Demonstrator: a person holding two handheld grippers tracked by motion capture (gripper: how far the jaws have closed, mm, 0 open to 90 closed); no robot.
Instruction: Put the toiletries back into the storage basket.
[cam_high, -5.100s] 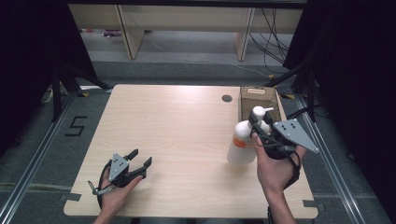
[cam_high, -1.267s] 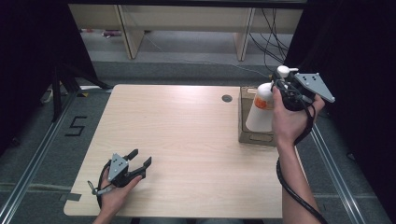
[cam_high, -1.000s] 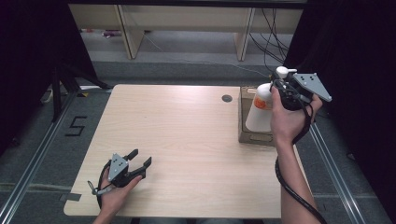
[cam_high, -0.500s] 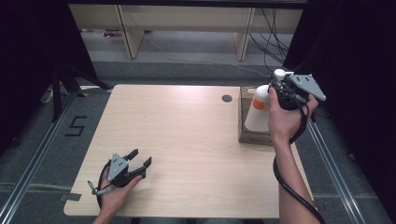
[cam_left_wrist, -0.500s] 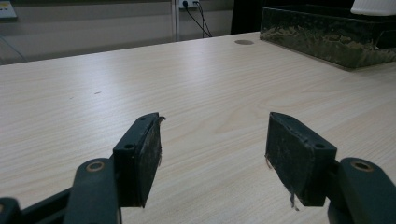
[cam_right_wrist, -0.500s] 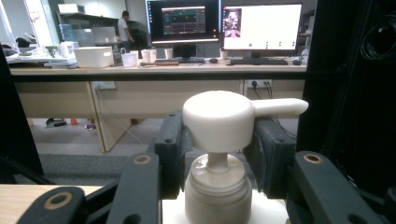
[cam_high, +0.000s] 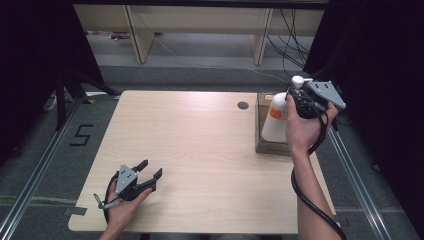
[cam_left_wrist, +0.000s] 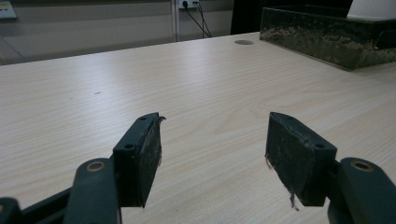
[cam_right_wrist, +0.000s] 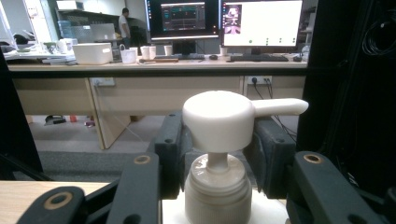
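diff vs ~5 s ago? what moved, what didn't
The right gripper, shut on the pump bottle at its neck, carried it from the table's right side back into the brown box, and has been lowering it this last second. The left gripper stayed open, resting at the table's near-left.

High view: fixed overhead, facing forward and down on the whole surface (cam_high: 200, 150). Left gripper view: low, close above the surface, looking across it to the box (cam_left_wrist: 327, 42). Right gripper view: close behind the pump bottle (cam_right_wrist: 219, 154), facing level; the high view shares both.
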